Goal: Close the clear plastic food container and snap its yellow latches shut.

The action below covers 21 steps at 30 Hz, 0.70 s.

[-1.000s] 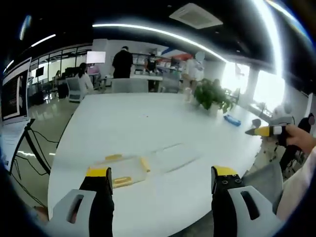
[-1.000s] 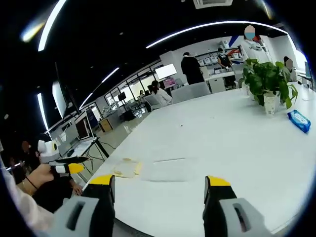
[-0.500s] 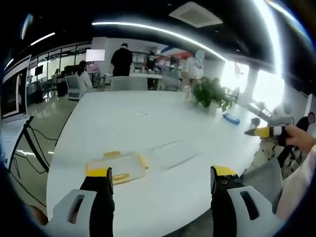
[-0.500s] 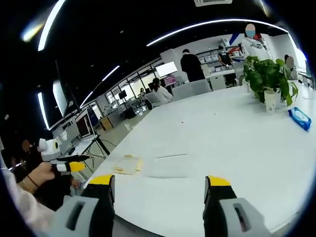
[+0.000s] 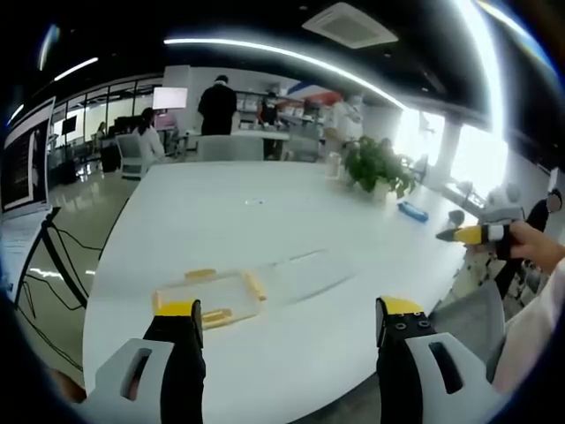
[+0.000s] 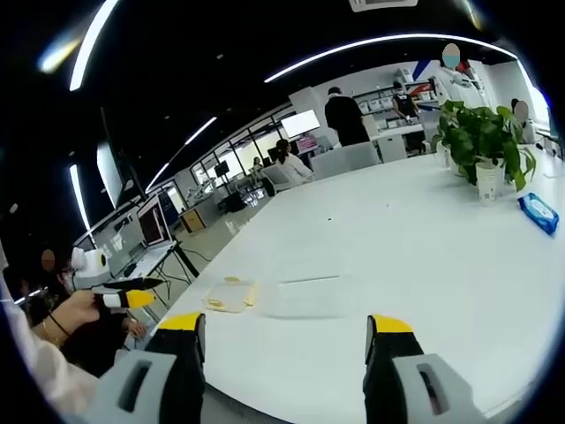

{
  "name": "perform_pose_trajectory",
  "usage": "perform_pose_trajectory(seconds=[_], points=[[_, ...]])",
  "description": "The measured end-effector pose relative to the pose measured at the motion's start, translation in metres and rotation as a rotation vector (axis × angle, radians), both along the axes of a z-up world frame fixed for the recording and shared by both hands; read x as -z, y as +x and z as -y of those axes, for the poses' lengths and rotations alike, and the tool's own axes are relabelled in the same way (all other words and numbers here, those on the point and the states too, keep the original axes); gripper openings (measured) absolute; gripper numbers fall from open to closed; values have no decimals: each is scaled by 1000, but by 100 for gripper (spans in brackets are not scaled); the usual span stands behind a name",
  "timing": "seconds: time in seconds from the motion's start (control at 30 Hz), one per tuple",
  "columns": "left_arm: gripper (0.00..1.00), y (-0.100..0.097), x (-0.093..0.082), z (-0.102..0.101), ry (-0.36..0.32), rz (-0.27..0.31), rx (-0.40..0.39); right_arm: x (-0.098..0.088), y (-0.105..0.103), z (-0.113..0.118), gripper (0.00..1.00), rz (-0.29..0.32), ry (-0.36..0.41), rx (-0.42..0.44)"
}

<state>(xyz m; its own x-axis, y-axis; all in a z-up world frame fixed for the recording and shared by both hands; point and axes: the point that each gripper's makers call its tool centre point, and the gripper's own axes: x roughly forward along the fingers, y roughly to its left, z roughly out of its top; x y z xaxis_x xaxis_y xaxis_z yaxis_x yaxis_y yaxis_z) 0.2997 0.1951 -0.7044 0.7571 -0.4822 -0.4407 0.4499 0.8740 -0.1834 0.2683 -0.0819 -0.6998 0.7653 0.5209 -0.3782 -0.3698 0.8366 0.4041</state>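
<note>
The clear box (image 5: 209, 296) with yellow latches (image 5: 255, 285) lies open on the big white table (image 5: 265, 221), with its see-through lid (image 5: 309, 269) flat on the table right beside it. The left gripper (image 5: 287, 322) is held above the near edge of the table with its jaws wide apart and nothing in them, and the box is just past its left jaw. The right gripper (image 6: 282, 331) is spread wide and empty too, well back from the box (image 6: 228, 296) and lid (image 6: 309, 296), and a green plant (image 6: 481, 141) in a cup stands far off on the table.
</note>
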Motion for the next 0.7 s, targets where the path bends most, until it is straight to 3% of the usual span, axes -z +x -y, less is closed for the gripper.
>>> perform_pose_trajectory(seconds=[0.53, 0.7], points=[[80, 2, 4, 0, 16, -10, 22, 3, -1, 0, 74, -11, 1, -9], [80, 2, 7, -2, 19, -13, 18, 4, 0, -3, 74, -13, -30, -44]])
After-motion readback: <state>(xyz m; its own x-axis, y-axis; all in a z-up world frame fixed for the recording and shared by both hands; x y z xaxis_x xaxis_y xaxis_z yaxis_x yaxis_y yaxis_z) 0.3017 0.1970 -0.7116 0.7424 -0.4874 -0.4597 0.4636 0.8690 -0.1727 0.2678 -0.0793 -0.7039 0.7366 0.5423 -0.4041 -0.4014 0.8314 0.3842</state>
